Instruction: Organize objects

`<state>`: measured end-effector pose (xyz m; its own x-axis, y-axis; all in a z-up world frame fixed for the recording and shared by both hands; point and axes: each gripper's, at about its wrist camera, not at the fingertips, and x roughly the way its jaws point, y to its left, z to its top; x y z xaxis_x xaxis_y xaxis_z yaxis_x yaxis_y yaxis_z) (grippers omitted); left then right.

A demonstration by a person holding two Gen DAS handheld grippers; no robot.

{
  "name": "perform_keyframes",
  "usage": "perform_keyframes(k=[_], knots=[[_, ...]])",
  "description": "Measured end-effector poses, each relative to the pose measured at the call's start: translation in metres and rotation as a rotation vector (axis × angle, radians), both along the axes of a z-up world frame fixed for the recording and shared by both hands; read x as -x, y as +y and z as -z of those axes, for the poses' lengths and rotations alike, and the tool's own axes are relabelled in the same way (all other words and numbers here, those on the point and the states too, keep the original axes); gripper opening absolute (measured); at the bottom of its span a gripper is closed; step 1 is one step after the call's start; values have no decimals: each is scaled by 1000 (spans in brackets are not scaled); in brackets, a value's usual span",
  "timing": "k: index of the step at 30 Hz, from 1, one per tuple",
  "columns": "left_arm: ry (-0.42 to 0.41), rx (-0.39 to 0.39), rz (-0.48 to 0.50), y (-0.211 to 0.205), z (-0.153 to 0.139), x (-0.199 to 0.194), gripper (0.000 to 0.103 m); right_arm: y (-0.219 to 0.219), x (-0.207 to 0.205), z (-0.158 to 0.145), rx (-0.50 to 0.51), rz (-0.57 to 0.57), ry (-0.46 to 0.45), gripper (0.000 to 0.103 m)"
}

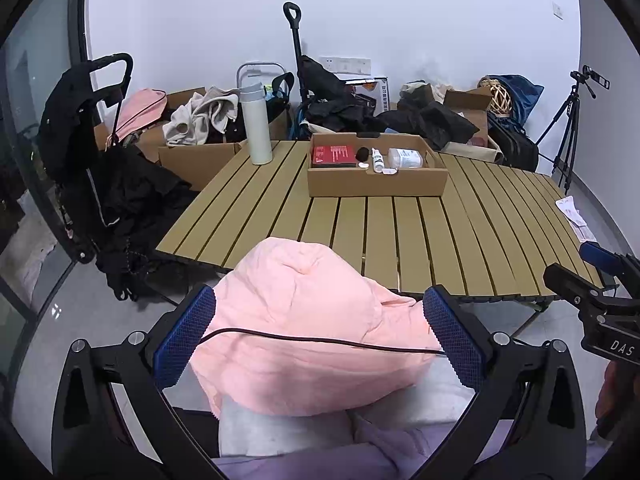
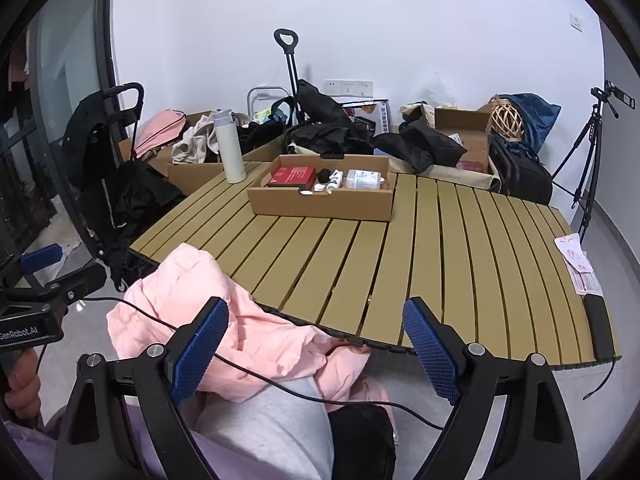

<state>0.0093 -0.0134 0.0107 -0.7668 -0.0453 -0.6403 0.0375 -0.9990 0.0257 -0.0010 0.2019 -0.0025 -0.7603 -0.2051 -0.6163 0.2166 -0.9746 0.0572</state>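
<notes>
A pink garment (image 1: 304, 332) lies crumpled on the person's lap at the near edge of the slatted tan table (image 1: 440, 240). My left gripper (image 1: 320, 336) is open, its blue pads (image 1: 186, 336) standing wide on either side of the garment, and a thin black cable runs across between them. My right gripper (image 2: 316, 348) is open too, lower right of the garment (image 2: 240, 320), with the garment's edge and the table's edge (image 2: 360, 336) between its fingers. On the table's far side sits a shallow cardboard box (image 1: 376, 186) holding a red box (image 1: 334, 156) and small white containers.
A tall white bottle (image 1: 256, 124) stands at the table's far left corner. Papers (image 2: 578, 264) and a flat black item (image 2: 598, 328) lie at the right edge. Boxes of clothes, bags and a black cart (image 1: 88, 152) crowd the floor behind and to the left. A tripod (image 2: 588, 160) stands far right.
</notes>
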Motion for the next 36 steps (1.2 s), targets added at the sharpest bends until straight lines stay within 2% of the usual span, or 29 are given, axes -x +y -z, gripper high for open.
perform_keyframes(k=[36], knots=[[-3,16,8,1,-1,-2,103,-2,1,3,-12,14,-14,91]])
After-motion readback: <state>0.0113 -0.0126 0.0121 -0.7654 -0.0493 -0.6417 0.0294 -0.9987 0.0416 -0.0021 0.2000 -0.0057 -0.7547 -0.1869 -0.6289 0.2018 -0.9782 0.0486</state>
